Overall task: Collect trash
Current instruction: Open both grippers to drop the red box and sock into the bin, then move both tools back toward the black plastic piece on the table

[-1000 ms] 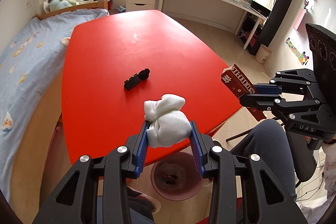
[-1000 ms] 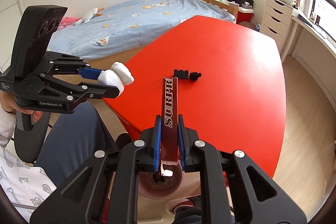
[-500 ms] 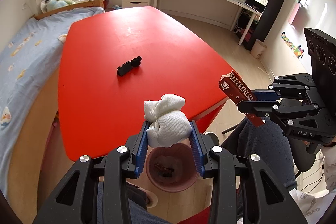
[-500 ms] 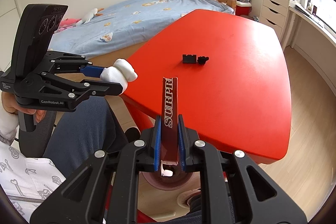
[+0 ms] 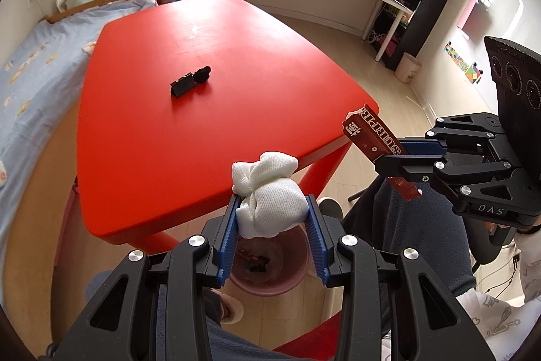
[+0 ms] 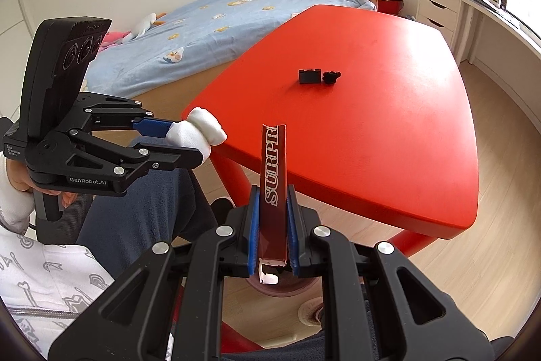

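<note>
Bedroom, red tabletop [image 5: 189, 131]. Left tool [image 5: 272, 219] pinches white wad [image 5: 270, 195] above pink bin [image 5: 270, 266]; right tool [image 6: 273, 225] clamps brown wrapper [image 6: 274, 171]. Risk: wrapper, offset from bin, released early, lands on floor.

Two grippers: left gripper [image 5: 272, 215], right gripper [image 6: 273, 219]. One white cloth wad [image 5: 268, 197], one dark red wrapper [image 6: 273, 188], one pink bin [image 5: 270, 266]. Two small black pieces [image 5: 190, 82] on one red table [image 5: 203, 110].
</note>
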Demonstrator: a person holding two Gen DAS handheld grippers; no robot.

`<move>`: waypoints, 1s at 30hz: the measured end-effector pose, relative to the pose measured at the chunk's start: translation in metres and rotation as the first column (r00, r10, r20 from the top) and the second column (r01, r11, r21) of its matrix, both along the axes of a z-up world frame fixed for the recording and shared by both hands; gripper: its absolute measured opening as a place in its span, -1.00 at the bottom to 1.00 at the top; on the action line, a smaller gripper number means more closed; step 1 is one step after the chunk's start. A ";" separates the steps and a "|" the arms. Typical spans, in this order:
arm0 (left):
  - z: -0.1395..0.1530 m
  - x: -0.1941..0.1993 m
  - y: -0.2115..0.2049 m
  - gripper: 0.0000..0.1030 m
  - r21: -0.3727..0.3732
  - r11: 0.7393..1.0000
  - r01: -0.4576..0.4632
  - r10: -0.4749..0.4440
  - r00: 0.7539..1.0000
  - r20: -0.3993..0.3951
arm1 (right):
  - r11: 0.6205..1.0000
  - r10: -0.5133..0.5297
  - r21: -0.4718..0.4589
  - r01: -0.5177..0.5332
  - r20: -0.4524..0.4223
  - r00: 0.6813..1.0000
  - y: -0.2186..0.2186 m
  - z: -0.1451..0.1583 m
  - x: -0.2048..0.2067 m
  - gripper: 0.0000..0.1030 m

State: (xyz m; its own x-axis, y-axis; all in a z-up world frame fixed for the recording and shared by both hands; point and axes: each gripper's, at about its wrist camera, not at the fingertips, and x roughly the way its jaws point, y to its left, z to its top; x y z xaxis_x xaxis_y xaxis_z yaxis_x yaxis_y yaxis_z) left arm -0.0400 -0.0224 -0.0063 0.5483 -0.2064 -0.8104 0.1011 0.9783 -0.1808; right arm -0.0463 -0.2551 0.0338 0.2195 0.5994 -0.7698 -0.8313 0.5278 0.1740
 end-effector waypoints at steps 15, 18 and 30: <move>0.001 -0.002 0.004 0.63 -0.014 1.000 -0.022 0.022 1.000 0.011 | 1.000 0.006 -0.014 -0.006 -0.017 1.000 0.002 -0.007 0.001 0.29; 0.002 -0.002 0.008 0.77 0.004 0.999 -0.050 0.050 0.999 0.018 | 1.000 -0.006 -0.008 0.006 -0.007 1.000 -0.001 -0.008 0.002 0.73; -0.003 0.000 0.016 0.85 0.016 0.996 -0.089 0.089 0.996 -0.005 | 1.000 -0.005 -0.014 0.005 -0.017 1.000 -0.001 -0.014 0.003 0.89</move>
